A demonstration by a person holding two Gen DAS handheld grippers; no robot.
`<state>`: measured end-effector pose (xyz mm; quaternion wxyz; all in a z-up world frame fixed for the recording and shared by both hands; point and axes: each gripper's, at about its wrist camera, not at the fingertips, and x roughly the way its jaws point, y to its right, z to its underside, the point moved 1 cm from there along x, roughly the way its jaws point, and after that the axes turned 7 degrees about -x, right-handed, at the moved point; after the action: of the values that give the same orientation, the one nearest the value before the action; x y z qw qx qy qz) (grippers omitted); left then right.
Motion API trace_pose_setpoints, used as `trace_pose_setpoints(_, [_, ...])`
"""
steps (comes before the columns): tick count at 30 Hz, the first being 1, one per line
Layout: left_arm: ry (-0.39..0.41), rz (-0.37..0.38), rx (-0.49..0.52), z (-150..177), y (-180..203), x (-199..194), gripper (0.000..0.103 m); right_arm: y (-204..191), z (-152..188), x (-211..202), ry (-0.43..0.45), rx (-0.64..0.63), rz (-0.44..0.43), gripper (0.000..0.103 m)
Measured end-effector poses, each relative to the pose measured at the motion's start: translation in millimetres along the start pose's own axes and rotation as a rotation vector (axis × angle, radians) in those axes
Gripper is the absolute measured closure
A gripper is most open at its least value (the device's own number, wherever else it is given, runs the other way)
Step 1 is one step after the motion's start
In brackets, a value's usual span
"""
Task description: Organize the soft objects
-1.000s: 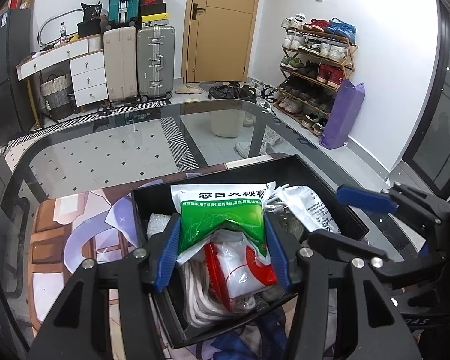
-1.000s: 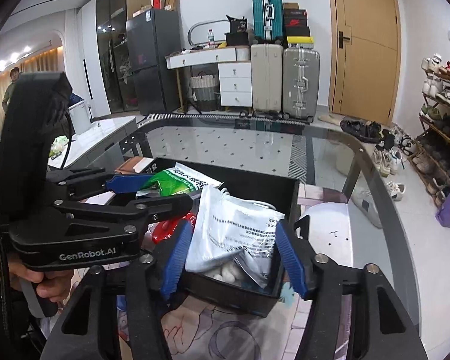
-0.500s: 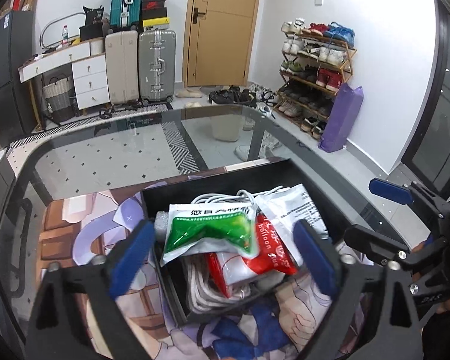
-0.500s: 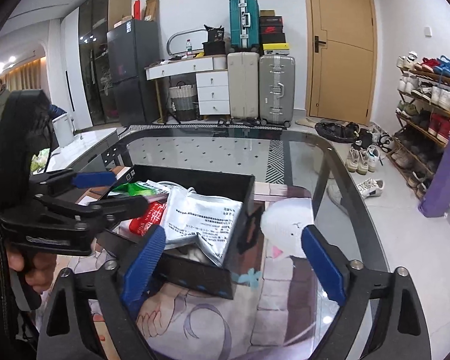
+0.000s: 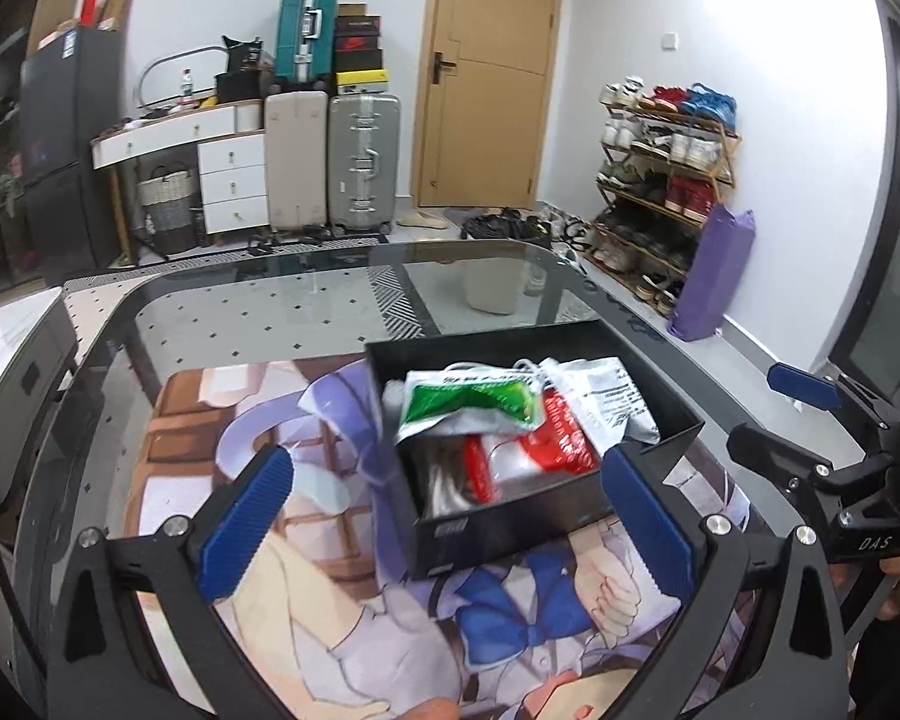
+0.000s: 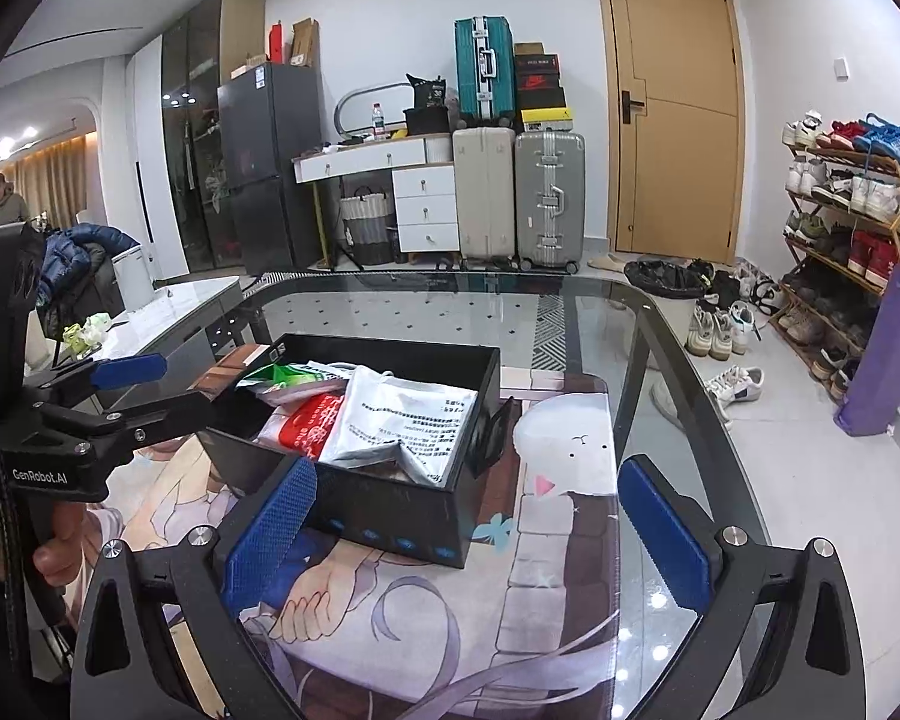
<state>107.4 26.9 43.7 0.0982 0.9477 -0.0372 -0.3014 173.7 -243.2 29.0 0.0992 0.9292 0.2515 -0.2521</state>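
A black open-topped box (image 5: 546, 516) is set on an illustrated mat (image 5: 342, 618) that covers part of a glass table (image 5: 258, 312). Several soft packets are piled inside the box. A green-and-white packet (image 5: 474, 405) is laid on top toward the left side; its print cannot be read. A red-and-white packet (image 5: 561, 441) is lodged beneath it, bearing white lettering too blurred to make out. A white packet (image 6: 402, 420) printed with rows of small dark text is draped against the right wall of the box, one corner hanging over the near rim. A coil of pale cord (image 5: 450, 480) is seen at the bottom of the box.

The left gripper (image 5: 444, 522) is held released, its blue pads spread wide on either side of the box's near end, nothing being grasped. The right gripper (image 6: 462, 528) is likewise spread wide and empty, held just in front of the box's near corner.

"GenRobot.AI" is printed in white on the left gripper's body in the right wrist view, and "DAS" is legible on the right gripper's body in the left wrist view. A small pale label (image 5: 450, 530) is fixed to the box's near wall, unreadable.
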Motion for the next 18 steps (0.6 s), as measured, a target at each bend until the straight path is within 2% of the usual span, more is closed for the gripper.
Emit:
trace_pose_setpoints(6, [0.018, -0.009, -0.031, 16.6, -7.8, 0.3, 0.000, -10.9, 8.2, -4.1, 0.028, -0.031, -0.009, 0.001])
trace_pose_setpoints(18, [0.073, -0.041, 0.000, 23.3, -4.4, 2.5, 0.000, -15.5, 10.4, -5.9, 0.108, -0.015, -0.011, 0.001])
